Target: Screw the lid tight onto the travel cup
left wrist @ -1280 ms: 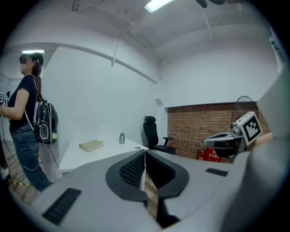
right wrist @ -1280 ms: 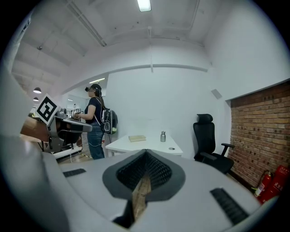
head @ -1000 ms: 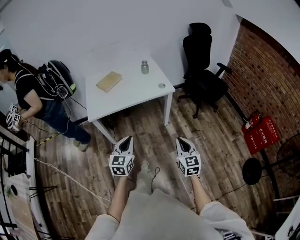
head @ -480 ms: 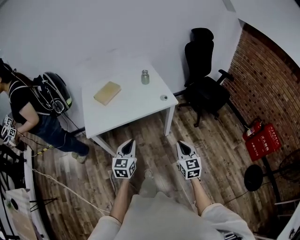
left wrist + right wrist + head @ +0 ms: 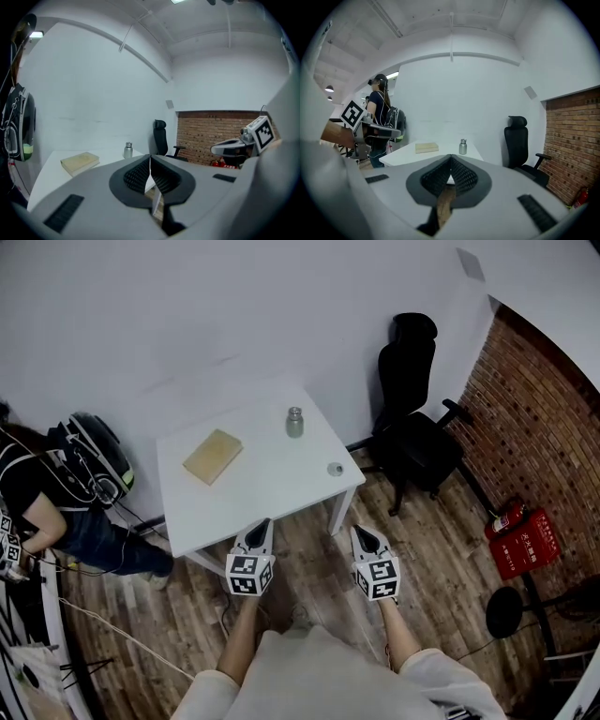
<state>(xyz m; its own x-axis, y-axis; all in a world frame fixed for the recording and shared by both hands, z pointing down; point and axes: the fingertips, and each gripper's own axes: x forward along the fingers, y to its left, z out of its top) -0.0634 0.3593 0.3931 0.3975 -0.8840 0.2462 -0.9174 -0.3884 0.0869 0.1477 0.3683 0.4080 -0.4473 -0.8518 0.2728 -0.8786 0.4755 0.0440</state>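
Overhead, head view: travel cup upright on white surface, lid apart, near the right edge. Left gripper view: left hand-held gripper pressed together, empty. Right gripper view: right hand-held gripper likewise closed, pinching nothing.

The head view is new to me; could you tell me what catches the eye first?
The white table stands in the middle, with a metal travel cup upright near its far edge, a small lid lying apart near the right edge and a tan block at left. Below it the left gripper and right gripper are side by side, both shut and empty. A black office chair stands at right.
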